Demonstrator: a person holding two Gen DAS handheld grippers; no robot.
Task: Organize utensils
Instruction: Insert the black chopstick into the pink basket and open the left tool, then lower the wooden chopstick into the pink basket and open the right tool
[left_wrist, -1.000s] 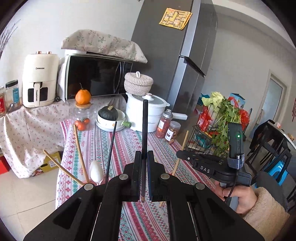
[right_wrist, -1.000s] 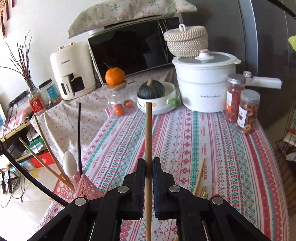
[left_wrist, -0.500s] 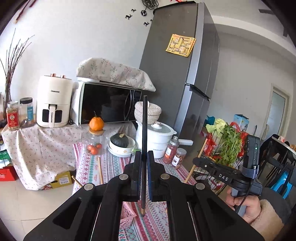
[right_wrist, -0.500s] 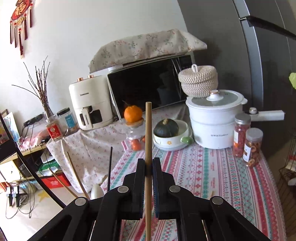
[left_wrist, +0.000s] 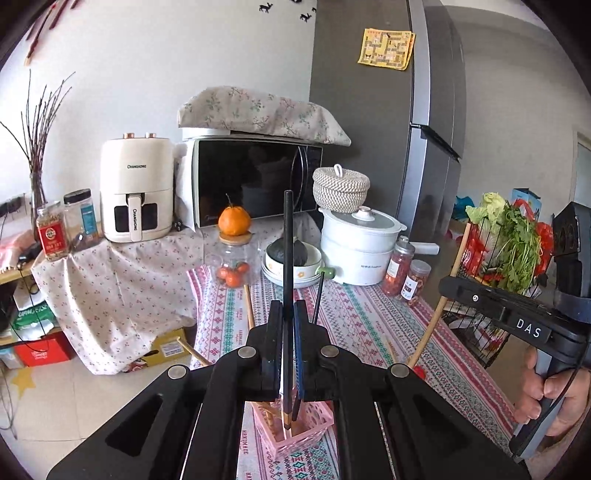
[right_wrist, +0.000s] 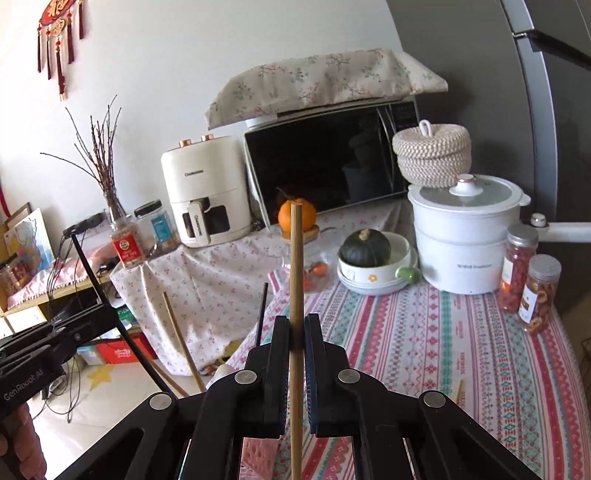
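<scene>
Left gripper (left_wrist: 289, 317) has its jaws pinching a black chopstick (left_wrist: 287, 258) that stands straight up, its lower tip down in the pink basket (left_wrist: 295, 430) at the near edge of the desk (left_wrist: 369, 325). Right gripper (right_wrist: 295, 332) is out to the right at about the same height, jaws pressed on a wooden chopstick (right_wrist: 296, 258), also held upright. The basket's mostly hidden behind the grippers, so I can't really count what's in it, just a few sticks poking out at slants.
</scene>
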